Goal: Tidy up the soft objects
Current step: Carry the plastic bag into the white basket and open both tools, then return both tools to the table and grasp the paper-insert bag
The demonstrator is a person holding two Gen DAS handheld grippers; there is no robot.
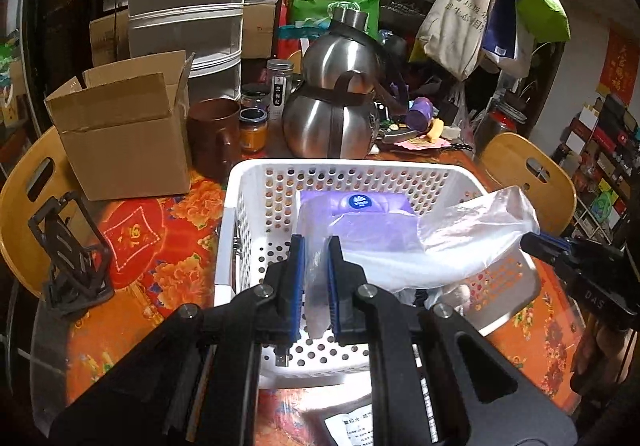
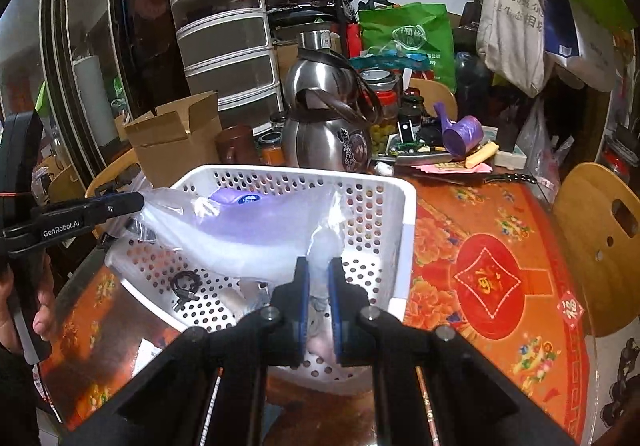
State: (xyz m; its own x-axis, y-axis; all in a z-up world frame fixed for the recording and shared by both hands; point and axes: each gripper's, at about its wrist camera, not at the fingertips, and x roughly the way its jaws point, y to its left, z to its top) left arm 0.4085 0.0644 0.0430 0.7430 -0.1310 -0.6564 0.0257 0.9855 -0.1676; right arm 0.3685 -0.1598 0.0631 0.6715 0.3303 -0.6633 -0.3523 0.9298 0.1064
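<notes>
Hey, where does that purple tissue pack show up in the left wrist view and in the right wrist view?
Left wrist: purple tissue pack lies centre frame, at the white basket's far end.
Right wrist: it peeks out left of centre, behind the clear plastic bag.
Shared landmark: steel kettle behind the basket.

left gripper (image 1: 316, 246): jaws pinched | right gripper (image 2: 318, 266): jaws pinched

Red floral-clothed table (image 2: 480, 230) bearing white basket (image 2: 404, 230), cardboard box (image 1: 120, 141), steel kettle (image 1: 332, 117).
</notes>
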